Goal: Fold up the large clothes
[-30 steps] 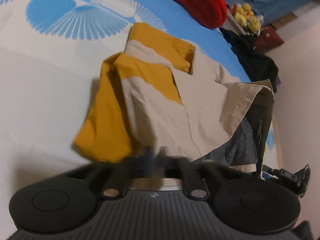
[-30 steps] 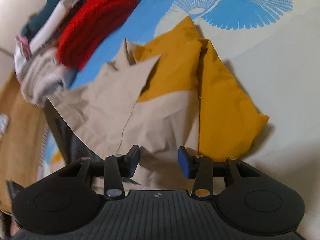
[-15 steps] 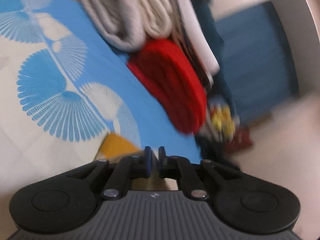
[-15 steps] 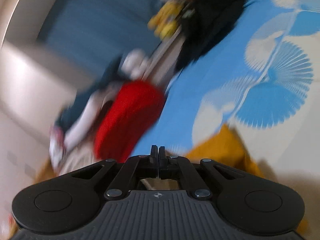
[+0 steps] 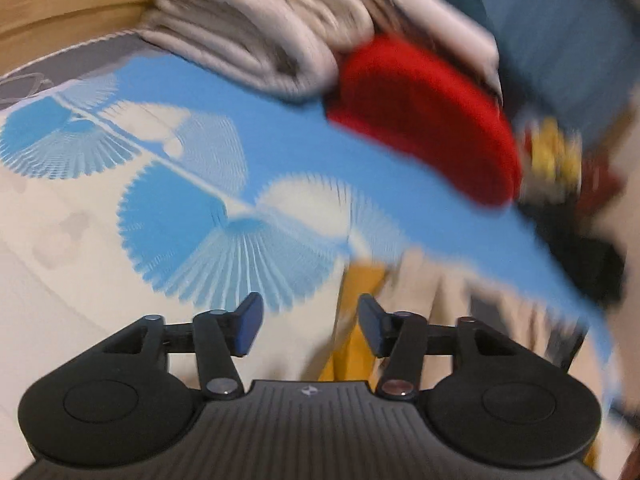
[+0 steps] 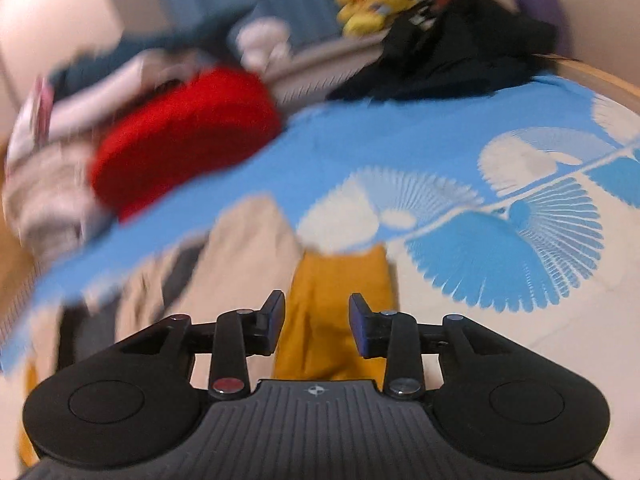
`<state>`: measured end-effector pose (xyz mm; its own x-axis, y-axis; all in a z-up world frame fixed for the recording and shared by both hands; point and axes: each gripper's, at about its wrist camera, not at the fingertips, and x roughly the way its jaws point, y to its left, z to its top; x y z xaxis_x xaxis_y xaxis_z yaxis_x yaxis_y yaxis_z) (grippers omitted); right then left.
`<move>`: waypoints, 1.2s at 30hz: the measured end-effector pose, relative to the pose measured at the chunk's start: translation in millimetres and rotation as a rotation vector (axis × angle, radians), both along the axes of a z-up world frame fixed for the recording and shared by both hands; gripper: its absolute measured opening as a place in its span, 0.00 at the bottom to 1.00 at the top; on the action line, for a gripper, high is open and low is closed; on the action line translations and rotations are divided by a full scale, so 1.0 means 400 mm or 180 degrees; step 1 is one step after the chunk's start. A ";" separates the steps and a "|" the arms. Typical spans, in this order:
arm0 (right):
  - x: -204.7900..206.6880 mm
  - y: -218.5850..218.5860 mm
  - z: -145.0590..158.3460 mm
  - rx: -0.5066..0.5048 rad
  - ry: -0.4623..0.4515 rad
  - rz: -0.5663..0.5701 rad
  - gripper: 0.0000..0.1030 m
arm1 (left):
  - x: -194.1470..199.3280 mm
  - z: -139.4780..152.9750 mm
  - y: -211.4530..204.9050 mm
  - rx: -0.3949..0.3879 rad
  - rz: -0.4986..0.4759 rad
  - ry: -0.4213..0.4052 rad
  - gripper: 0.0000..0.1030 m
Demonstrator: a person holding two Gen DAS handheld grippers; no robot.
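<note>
The large garment, mustard yellow and beige with a dark part, lies on the blue and white patterned bed sheet. In the left wrist view the garment [image 5: 420,312] sits at the lower right, just beyond the open, empty left gripper [image 5: 310,322]. In the right wrist view the garment [image 6: 336,300] lies directly ahead of the open, empty right gripper [image 6: 316,320], its yellow part between and beyond the fingertips, its beige part to the left. Both views are motion blurred.
A red knitted item [image 5: 424,124] and a pile of folded grey and white clothes [image 5: 260,28] lie at the far side of the bed. Black clothing [image 6: 452,52] and yellow plush toys [image 6: 372,4] are further back. A wooden bed edge [image 5: 68,4] shows at upper left.
Both grippers were shut half a second ago and are now open. Both views have tilted back down, so more of the garment shows again.
</note>
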<state>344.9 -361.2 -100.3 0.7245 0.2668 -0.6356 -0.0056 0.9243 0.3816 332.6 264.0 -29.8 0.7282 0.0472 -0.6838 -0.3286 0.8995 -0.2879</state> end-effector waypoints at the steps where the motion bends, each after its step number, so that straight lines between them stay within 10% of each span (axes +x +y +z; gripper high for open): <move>1: 0.005 0.015 -0.008 -0.0079 0.0048 0.0079 0.40 | 0.012 -0.012 -0.026 0.0138 -0.0153 0.0086 0.70; 9: 0.040 0.105 -0.065 -0.1004 0.0151 0.0548 0.42 | 0.071 -0.095 -0.201 0.1343 -0.0892 0.0236 0.84; 19: 0.104 0.119 -0.083 -0.1436 0.0006 0.0703 0.43 | 0.172 -0.120 -0.230 0.1693 -0.0905 0.0096 0.68; 23: 0.128 0.119 -0.099 -0.1415 0.0000 0.0792 0.42 | 0.202 -0.112 -0.227 0.1577 -0.0995 -0.0028 0.12; 27: 0.127 0.123 -0.087 -0.1346 -0.0154 0.0922 0.02 | 0.205 -0.088 -0.213 0.1541 -0.1008 -0.0232 0.05; 31: 0.139 0.056 -0.033 -0.0679 -0.0360 0.0508 0.00 | 0.192 -0.042 -0.099 0.0717 -0.0301 -0.0639 0.01; 36: 0.182 -0.056 -0.092 0.0006 0.0287 -0.0660 0.00 | 0.224 -0.091 -0.010 0.0037 0.0176 -0.0145 0.00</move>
